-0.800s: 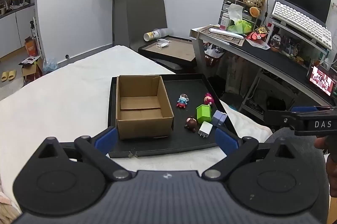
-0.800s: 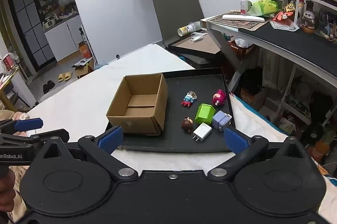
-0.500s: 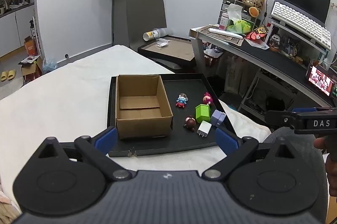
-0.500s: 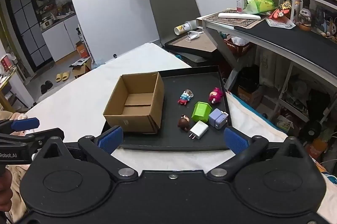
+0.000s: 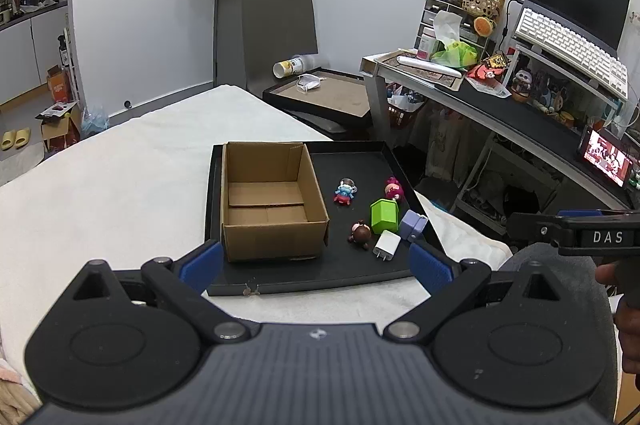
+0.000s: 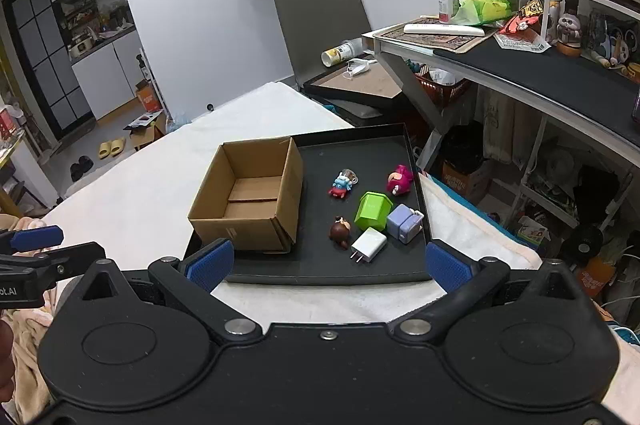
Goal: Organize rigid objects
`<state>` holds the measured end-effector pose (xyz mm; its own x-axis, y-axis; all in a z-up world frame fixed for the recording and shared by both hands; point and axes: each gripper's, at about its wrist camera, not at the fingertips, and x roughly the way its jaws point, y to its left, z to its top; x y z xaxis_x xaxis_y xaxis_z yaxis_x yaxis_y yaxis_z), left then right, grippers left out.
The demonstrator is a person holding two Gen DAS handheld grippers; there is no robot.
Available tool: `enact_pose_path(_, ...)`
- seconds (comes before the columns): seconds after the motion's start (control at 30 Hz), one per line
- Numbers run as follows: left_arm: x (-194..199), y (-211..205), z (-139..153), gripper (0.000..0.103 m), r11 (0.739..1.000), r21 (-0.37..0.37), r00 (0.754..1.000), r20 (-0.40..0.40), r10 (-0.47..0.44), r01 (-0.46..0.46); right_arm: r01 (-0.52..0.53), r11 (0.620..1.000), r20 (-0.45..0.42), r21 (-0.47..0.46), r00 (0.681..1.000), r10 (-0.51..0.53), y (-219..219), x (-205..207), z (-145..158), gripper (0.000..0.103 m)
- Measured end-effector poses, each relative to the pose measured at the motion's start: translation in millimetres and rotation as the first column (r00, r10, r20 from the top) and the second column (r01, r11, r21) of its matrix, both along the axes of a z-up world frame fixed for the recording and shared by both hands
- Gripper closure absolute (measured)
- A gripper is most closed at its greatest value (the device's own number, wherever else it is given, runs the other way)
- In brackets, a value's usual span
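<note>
Both grippers hang short of the black tray (image 6: 332, 271), the left gripper (image 5: 316, 265) and right gripper (image 6: 328, 265) with jaws wide apart, holding nothing. "DAS" reads on the right tool's side. On the tray, nearest: white charger (image 6: 369, 243), brown figure (image 6: 341, 227), green cube (image 6: 372, 210), lilac plug (image 6: 404, 223); farther, blue figure (image 6: 341, 184), pink figure (image 6: 399, 178). The cardboard box (image 6: 248, 201) fills the tray's left.
</note>
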<state>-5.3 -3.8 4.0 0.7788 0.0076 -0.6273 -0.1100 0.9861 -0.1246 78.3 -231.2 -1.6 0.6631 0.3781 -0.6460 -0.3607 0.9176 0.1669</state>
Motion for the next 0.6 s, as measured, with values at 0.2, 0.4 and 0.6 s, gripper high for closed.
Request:
enact_pose_path(0.2, -3.6, 2.2, 2.9, 0.004, 1.0, -0.012, 1.0, 0.004, -0.002, 0.002, -0.006, 1.0, 0.004, -0.009, 1.0, 0.006, 2.0, -2.8, 0.8, 0.0)
enact_pose_path(0.4, -7.0, 2.1, 4.1, 0.004, 1.0, -0.006, 1.0, 0.008, -0.004, 0.004, -0.008, 1.0, 0.007, -0.021, 1.0, 0.008, 3.4, -5.8, -0.3, 0.0)
enact_pose_path(0.6, -9.2, 2.6, 5.1, 0.004, 1.0, -0.003, 1.0, 0.012, -0.005, 0.005, -0.006, 1.0, 0.005, -0.024, 1.0, 0.006, 3.5, -8.5, -1.3, 0.0)
